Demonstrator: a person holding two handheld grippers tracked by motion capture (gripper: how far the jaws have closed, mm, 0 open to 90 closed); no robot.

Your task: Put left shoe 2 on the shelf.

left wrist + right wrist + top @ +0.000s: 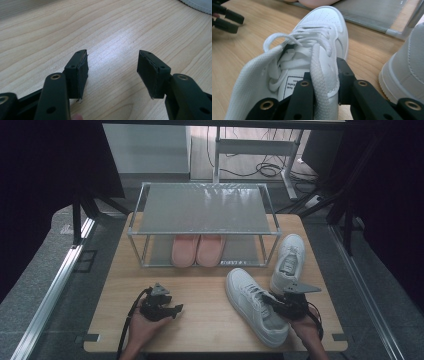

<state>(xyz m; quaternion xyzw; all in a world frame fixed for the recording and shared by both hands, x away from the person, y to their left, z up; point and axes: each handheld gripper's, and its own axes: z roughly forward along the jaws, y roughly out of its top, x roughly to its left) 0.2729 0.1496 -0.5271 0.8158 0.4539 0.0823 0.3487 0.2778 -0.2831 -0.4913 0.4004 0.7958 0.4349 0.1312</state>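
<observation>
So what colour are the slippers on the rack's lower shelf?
Pink slippers, clearest in the high view.

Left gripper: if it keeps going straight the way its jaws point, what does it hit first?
Probably the nearer white lace-up sneaker. The open left gripper points right across the bare wooden tabletop, and that sneaker's sole edge shows ahead in its own view. Depth is unclear.

White shoes, pink slippers, pale wood

Both sneakers (255, 305) (288, 260) are plain white with white laces; the slippers (197, 250) at frame centre are salmon pink, the rack (200, 210) silvery grey, the worktop (210, 320) light wood-grained, both tongs (175, 310) (325, 82) black.
</observation>
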